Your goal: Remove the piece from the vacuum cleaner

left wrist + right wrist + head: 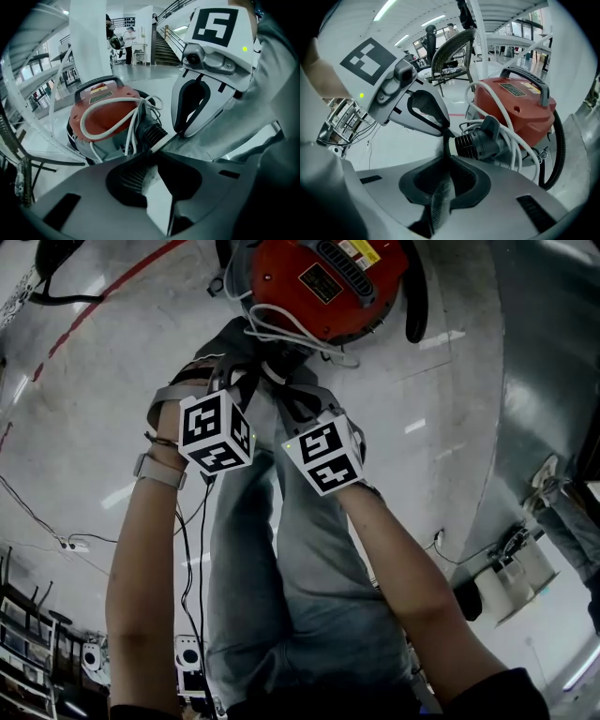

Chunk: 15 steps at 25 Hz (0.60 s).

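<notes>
The red vacuum cleaner [319,282] stands on the floor in front of my legs, with a white cord [93,117] wound over its lid. From its side sticks out a black ribbed hose connector [480,143] with a pale rim [157,140]. Both grippers point steeply down and meet at that rim. My left gripper [163,144] pinches the rim's edge; in the right gripper view its tips [447,132] come down onto the connector's end. My right gripper [448,152] closes on the same end from the other side. In the head view the marker cubes [217,432] hide the fingertips.
A black hose [557,150] curves down the vacuum's right side. Behind the vacuum stand a wicker chair [450,51] and a white metal frame [33,89]. People [127,40] stand far off near a staircase [164,47]. Thin cables [56,540] lie on the floor.
</notes>
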### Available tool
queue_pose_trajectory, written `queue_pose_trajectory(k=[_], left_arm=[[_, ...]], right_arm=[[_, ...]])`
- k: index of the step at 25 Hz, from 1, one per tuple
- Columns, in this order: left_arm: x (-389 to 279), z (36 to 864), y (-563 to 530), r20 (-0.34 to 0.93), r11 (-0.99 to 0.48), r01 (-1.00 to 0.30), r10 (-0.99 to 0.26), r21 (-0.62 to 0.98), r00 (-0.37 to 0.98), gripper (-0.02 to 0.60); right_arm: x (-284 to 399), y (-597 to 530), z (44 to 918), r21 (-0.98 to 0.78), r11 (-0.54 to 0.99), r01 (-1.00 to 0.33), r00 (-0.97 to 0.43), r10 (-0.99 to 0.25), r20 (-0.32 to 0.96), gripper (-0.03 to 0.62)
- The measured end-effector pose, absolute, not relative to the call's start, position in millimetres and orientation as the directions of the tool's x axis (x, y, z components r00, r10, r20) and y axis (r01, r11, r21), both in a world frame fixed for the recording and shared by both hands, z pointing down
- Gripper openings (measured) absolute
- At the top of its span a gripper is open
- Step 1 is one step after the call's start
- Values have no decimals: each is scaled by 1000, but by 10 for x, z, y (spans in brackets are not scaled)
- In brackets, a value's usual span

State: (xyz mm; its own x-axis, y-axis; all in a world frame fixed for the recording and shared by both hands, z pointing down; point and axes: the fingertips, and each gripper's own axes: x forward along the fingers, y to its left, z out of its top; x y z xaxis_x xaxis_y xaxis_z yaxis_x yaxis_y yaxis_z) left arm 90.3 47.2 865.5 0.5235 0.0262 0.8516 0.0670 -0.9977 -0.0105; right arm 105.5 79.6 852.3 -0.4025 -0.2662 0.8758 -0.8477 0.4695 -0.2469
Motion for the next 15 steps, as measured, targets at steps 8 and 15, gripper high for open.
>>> queue_pose_trajectory(k=[8,15], left_arm=[[932,8669,452,863,-987,157,63,-19,501,78],[960,8701,449,877,-975,220,79,-31,475,87]], right_arm=[[1000,801,8508,-284,428,-858,-424,-275,863,63],[982,811,8524,-310,405,-860,-438,-276,856,61]])
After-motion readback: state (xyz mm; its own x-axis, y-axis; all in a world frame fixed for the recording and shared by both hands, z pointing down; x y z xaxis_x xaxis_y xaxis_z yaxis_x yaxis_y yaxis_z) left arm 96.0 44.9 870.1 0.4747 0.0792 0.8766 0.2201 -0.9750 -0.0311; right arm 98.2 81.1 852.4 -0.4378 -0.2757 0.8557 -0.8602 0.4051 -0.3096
